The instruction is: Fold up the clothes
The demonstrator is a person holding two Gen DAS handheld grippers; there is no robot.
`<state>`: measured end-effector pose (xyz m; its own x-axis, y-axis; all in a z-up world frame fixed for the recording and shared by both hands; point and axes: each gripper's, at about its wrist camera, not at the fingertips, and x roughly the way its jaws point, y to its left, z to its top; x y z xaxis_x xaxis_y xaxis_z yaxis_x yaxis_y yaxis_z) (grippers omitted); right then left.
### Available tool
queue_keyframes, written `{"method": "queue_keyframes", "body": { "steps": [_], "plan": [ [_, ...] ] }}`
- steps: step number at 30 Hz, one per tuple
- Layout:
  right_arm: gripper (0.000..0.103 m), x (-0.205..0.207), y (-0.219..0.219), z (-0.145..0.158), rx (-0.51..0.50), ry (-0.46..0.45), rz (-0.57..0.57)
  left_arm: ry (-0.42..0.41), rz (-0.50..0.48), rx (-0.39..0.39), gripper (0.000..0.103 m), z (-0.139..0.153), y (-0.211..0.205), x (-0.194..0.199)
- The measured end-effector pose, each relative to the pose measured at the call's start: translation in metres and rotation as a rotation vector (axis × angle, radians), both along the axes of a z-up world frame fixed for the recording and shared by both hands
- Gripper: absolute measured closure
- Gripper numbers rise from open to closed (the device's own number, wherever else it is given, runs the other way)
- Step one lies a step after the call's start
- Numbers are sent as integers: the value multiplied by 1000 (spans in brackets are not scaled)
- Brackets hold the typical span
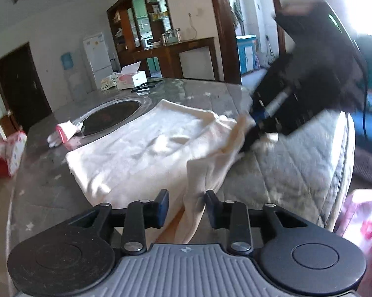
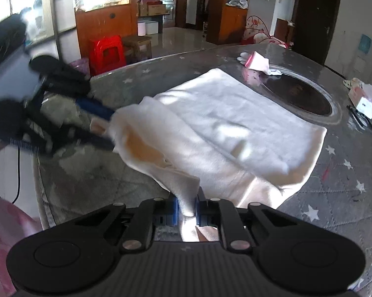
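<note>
- Lying mostly flat on the round table (image 2: 339, 173), the cream garment (image 2: 225, 121) has one half spread smooth beside the dark inset hotplate (image 2: 299, 94).
- Right tongs (image 2: 187, 206) are pinched narrow on a bunched corner of cloth, which rises off the table between the blue pads.
- Left tongs (image 1: 186, 206) stand wide apart; a strip of fabric hangs between the fingers, but the pads do not press it, so it looks loosely draped, not gripped.
- Progress, as a judgement: one fold seems under way, with the near edge lifted and rumpled; the lifted part has not yet been laid over, and further folds and smoothing appear to remain.
- A pink-and-white glove (image 2: 259, 63) lies apart near the hotplate.
</note>
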<state>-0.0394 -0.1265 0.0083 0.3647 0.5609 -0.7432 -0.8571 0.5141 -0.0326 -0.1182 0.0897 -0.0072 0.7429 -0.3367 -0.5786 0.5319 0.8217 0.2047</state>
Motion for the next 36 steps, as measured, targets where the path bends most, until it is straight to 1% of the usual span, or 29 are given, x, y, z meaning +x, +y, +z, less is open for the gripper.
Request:
{"method": "queue_keyframes", "body": {
  "steps": [1, 5, 9, 11, 12, 13, 15, 16, 18, 23, 26, 28, 32, 36],
  "plan": [
    [92, 1, 0, 1, 2, 2, -3, -7, -3, 15, 63, -3, -1, -3],
    [92, 2, 2, 7, 9, 2, -11, -52, 8, 85, 61, -12, -6, -9],
    [92, 3, 3, 10, 17, -4, -22, -90, 39, 115, 60, -17, -5, -9],
    [92, 3, 3, 11, 16, -12, -28, -91, 46, 126, 60, -20, -2, -7],
    [92, 2, 3, 10, 14, -17, -30, -84, 46, 132, 65, -21, 0, -6],
    [93, 0, 3, 10, 9, -26, -30, -75, 42, 130, 78, -22, 2, -5],
    [93, -4, 3, 9, 8, -38, -21, -58, 44, 104, 91, -20, 8, -4],
    [94, -6, 3, 9, 10, -42, -16, -52, 47, 87, 95, -18, 11, -5],
    [95, -11, 2, 10, 12, -48, 2, -42, 52, 60, 97, -13, 16, -6],
    [95, -26, -8, 26, 33, -55, 36, -3, 50, -43, 97, 8, 24, -18],
    [95, -43, -19, 42, 49, -42, 58, 11, 38, -102, 97, 26, 27, -37],
    [95, -57, -26, 53, 57, -31, 73, 14, 22, -123, 97, 40, 27, -54],
    [96, -84, -32, 73, 55, -22, 110, 7, -1, -122, 97, 62, 23, -79],
    [96, -90, -30, 84, 38, -41, 123, -6, 4, -107, 97, 70, 20, -74]
  ]
}}
